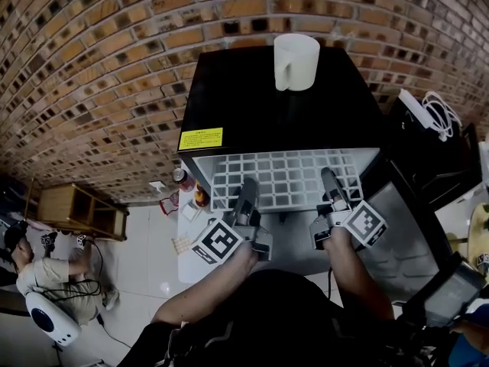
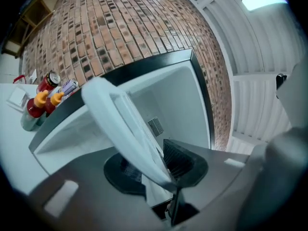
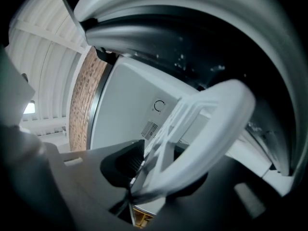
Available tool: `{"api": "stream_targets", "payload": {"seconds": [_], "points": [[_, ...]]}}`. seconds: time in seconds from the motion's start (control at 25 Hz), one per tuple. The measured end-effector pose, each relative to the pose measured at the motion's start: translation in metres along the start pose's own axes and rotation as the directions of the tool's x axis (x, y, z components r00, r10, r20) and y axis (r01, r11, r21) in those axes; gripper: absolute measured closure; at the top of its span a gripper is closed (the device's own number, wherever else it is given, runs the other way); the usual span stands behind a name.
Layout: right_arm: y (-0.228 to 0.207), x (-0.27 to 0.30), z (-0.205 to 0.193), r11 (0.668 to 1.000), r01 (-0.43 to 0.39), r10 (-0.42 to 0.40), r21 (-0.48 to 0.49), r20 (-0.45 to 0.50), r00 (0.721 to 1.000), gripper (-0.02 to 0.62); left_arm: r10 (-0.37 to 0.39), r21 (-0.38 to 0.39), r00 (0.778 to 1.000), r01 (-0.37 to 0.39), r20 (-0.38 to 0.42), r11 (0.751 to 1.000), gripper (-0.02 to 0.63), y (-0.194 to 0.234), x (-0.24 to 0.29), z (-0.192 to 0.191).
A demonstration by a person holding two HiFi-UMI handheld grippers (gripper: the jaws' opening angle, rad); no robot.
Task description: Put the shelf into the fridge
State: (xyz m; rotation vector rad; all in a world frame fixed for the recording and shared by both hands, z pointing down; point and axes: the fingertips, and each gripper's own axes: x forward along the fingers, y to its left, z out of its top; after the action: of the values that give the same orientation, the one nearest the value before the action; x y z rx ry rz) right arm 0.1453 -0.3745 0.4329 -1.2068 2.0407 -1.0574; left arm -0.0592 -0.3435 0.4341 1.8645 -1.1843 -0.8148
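A: Item: shelf [image 1: 286,178], white open grid. Location?
B: Straight ahead of both grippers, far edge entering the fridge [image 1: 283,98]. The left gripper [image 1: 248,189] and right gripper [image 1: 330,180] each pinch its near rim.
A: Handling?
B: Likely light, stiff and smooth. Plastic or coated wire; hard to tell. Grip the rim, well apart.

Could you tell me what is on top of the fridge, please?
A white mug stands on the fridge top; a yellow label sits front-left. The surface under the mug is covered.
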Motion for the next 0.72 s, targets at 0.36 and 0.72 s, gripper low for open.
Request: {"api": "stream_targets", "payload": {"seconds": [0.36,0.72], "points": [[-0.004,-0.001,0.0,0.999,0.037,-0.037,0.023,0.013,0.999,0.471,0.019,0.027,0.999,-0.018,-0.027,0.999,0.518,-0.008,0.013,-0.018],[-0.007,0.019,0.008,0.999,0.048,-0.048,0.001,0.015,0.999,0.471,0.054,0.009,0.998,-0.054,-0.011,0.999,0.505,0.0,0.036,-0.008]]}}
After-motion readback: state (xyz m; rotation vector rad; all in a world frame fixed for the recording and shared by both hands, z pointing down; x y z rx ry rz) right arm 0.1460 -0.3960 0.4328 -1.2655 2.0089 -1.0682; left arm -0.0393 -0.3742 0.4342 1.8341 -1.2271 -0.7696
